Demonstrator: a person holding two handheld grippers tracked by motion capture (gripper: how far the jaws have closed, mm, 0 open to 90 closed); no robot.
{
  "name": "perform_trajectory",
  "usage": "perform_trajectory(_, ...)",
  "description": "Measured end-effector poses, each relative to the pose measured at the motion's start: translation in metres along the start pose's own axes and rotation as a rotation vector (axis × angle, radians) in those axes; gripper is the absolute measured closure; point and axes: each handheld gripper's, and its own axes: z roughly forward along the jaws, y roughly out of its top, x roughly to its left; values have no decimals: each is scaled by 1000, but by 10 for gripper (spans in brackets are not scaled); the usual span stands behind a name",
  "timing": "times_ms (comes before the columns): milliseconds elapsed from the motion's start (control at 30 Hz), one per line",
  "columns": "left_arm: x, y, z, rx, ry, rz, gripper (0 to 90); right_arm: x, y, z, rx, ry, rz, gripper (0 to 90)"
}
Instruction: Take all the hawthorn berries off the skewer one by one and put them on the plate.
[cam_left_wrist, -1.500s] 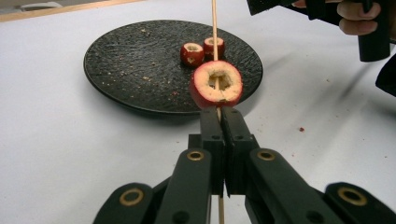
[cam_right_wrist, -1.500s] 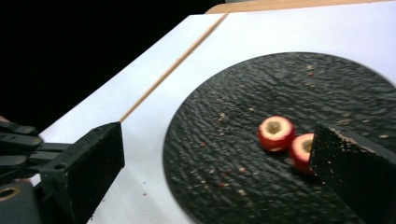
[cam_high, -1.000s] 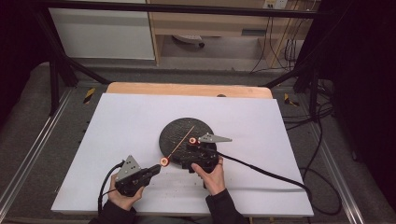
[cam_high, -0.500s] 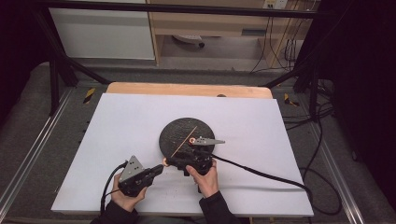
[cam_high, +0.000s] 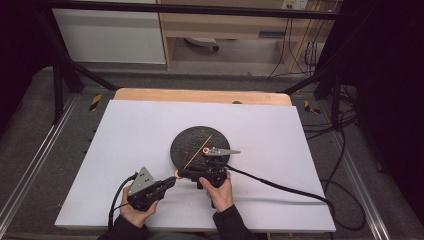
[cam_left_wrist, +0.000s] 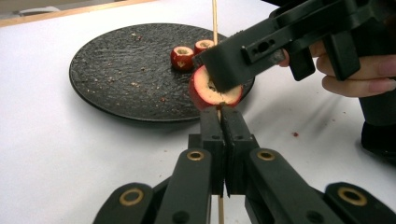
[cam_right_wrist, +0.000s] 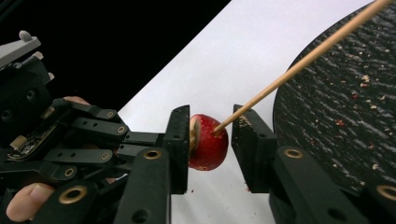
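Holding plate (cam_left_wrist: 116, 79): two red fruit pieces (cam_left_wrist: 183, 57).
Left gripper (cam_left_wrist: 223, 122): clamped on skewer (cam_left_wrist: 215, 21).
Right gripper (cam_right_wrist: 210, 140): jaws parted around skewered fruit piece (cam_right_wrist: 208, 142).

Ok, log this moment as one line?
left gripper: shut on skewer | right gripper: open around fruit piece on skewer | plate: two pieces

Your bench (cam_high: 150, 125) glows bright under even overhead light; surroundings fall dark from 3 to 9 o'clock; nearest tongs (cam_left_wrist: 223, 126) blur softly.
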Motion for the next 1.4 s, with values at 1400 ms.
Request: perform_trajectory(1400, 1, 2, -10, -39, 2, 8, 885, -11, 81, -63, -151, -124, -31, 735)
